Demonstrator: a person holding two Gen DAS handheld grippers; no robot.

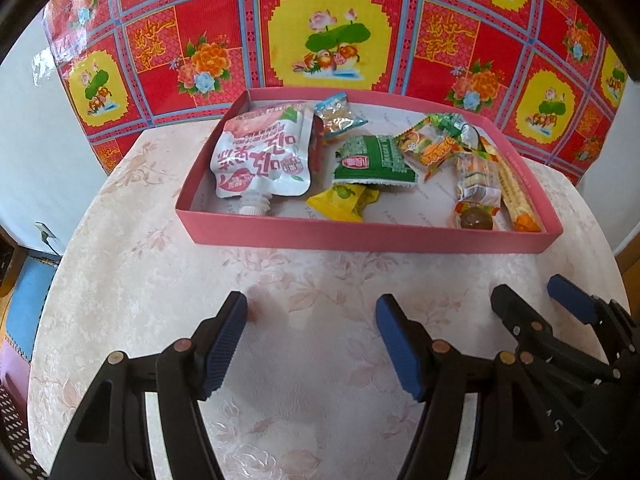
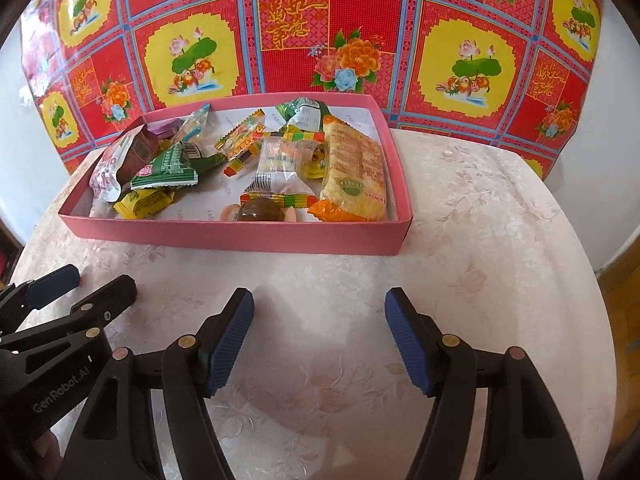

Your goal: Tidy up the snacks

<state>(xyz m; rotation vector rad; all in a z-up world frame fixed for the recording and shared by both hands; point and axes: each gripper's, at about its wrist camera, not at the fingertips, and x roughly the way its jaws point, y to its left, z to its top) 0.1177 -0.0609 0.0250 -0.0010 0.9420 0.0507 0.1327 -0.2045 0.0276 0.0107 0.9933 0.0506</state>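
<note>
Only right view shows orange packet [image 2: 356,176] broadside in pink box [image 2: 240,236], both tongs [image 2: 320,336] wide, empty

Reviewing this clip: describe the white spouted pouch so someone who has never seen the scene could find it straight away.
Start at the pink box on the pale floral tablecloth, in front of the red patterned backdrop. In the left wrist view, look to the box's left end. The pouch lies flat there, white with pink print and a ribbed white screw spout toward the near wall; it is the largest item and the only one with a spout.
</note>
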